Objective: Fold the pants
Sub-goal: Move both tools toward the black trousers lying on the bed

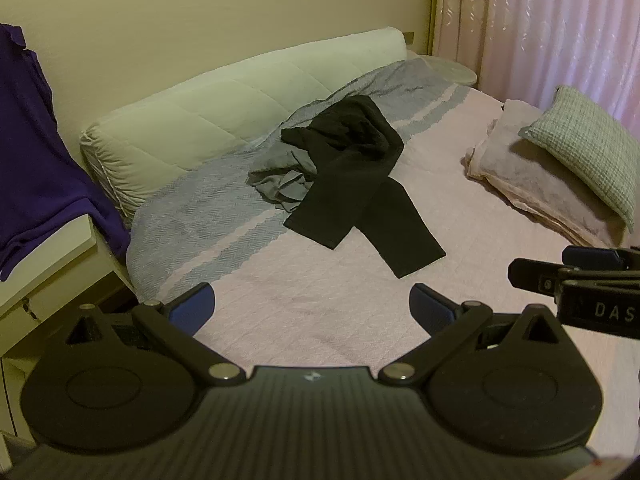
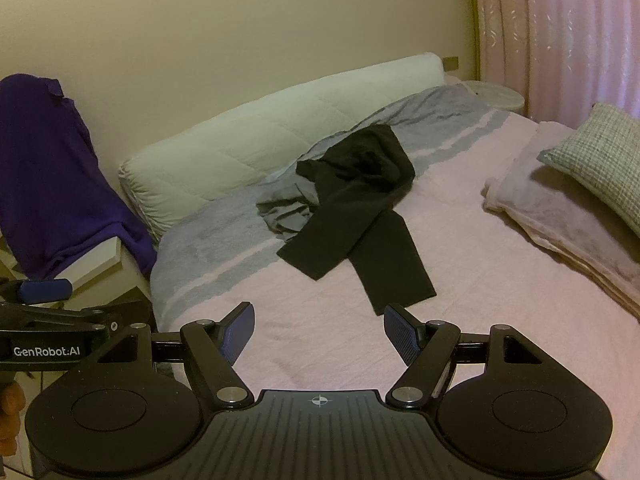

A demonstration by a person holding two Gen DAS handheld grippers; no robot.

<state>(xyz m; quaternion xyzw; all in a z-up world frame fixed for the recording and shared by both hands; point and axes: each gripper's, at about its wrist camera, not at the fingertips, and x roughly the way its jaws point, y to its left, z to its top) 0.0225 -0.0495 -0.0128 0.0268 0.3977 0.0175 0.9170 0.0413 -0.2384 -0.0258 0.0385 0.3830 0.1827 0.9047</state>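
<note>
Two grippers, mine: the left gripper (image 1: 312, 306) and right gripper (image 2: 319, 330) both hover spread wide, grasping nothing. One pair of black pants (image 1: 352, 176) lies crumpled mid-bed (image 1: 312, 300), partly over one grey garment (image 1: 280, 184), well ahead of both.

The black pants (image 1: 352, 176) (image 2: 356, 208) I'm facing lie unfolded on the bed (image 1: 320, 312) (image 2: 320, 352), in its middle toward the headboard edge. Their waist end is bunched up — crumpled over the grey-striped band of the cover — while the two legs run flat toward me, one crossing over the other (the longer leg reaches nearest my side).
</note>
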